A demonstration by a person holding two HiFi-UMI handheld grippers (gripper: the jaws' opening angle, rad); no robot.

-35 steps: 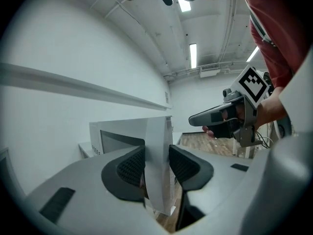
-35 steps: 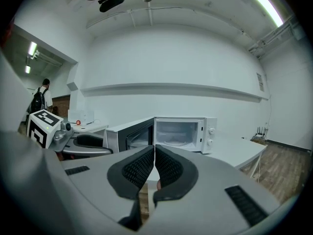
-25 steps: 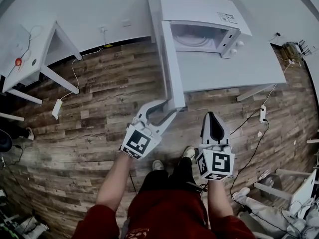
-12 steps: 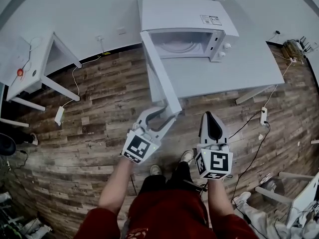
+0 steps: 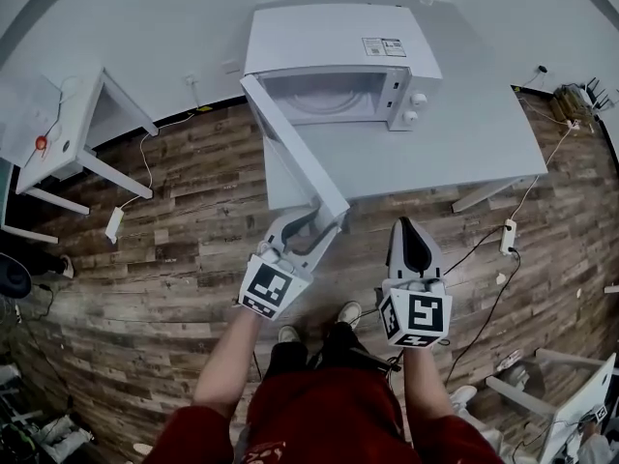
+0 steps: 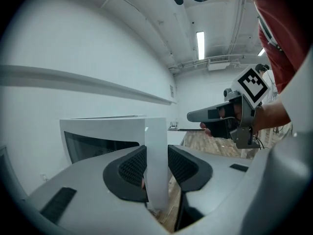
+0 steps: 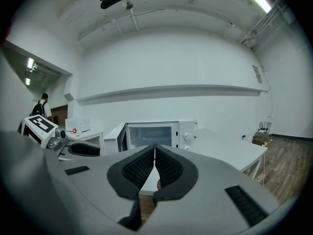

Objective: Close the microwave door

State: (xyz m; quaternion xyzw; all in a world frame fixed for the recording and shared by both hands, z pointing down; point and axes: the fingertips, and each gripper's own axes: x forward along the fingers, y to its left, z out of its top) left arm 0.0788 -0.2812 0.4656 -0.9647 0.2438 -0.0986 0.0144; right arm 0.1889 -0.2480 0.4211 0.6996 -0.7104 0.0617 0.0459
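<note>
The microwave (image 5: 338, 42) stands at the back left of a white tabletop (image 5: 464, 133), and its microwave door (image 5: 300, 158) is swung wide open on the left-side hinge, reaching out past the tabletop's front edge over the wood-plank floor (image 5: 174, 259).

From the head view, the left tool (image 5: 324, 218) sits at the door's free outer end with 1 jaw on each side of it. That view cannot show how the pads meet the panel. The left gripper view does: the door's white edge stands upright between the 2 ribbed pads, both lying against its faces. These jaws have just been closing, and they pinch the door edge. This view also shows the dark window of the door on its left face, which the head view only sees edge-on.

The right tool (image 5: 412, 224) hangs to the right of the door's end, apart from it and in front of the tabletop, with nothing in it. The right gripper view shows its pads pressed together at the tips, leaving only a thin wedge of gap lower down.

Only the right gripper view looks straight into the open cavity (image 7: 149, 133), which is lit, with 2 knobs (image 7: 186, 136) on the panel to its right. It also takes in a second white table (image 7: 90, 131) off to the left with a small red object (image 7: 74, 130) on it.

The left gripper view alone shows the right tool from the side, with the person's hand (image 6: 217, 126) wrapped around its grip.
</note>
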